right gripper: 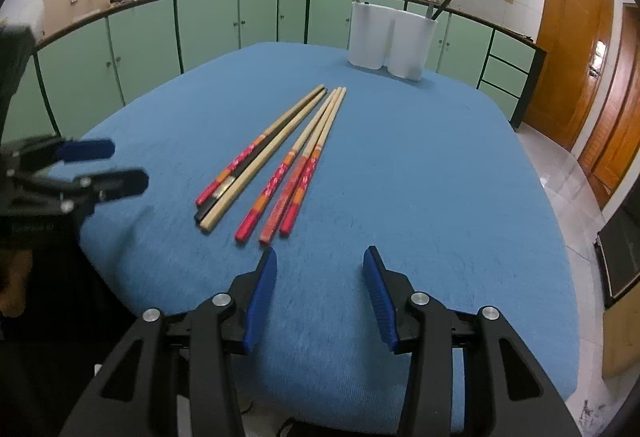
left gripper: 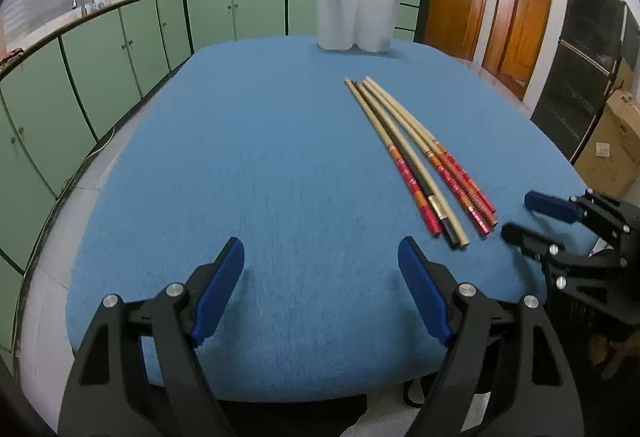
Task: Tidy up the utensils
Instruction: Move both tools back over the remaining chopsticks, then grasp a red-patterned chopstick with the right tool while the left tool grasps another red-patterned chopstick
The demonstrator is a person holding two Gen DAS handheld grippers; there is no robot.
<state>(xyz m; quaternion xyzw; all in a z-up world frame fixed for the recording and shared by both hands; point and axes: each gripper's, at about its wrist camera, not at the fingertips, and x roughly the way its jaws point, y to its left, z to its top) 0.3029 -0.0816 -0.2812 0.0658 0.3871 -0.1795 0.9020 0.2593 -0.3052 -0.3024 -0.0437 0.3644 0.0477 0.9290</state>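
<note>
Risk of scattering bunched chopsticks [right gripper: 276, 161] on counter [right gripper: 440, 177], right hand-held gripper [right gripper: 320, 289] spread apart, gripping nothing.

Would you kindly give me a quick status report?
Both tongs, left and right, open, empty. Chopsticks loose on blue cloth. White holder beyond, path unobstructed.

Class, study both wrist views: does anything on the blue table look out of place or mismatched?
Yes. Among the loose chopsticks lying on the blue table, one is black and one plain, while the rest have red handles. The white holder at the far edge already holds a few upright.
</note>
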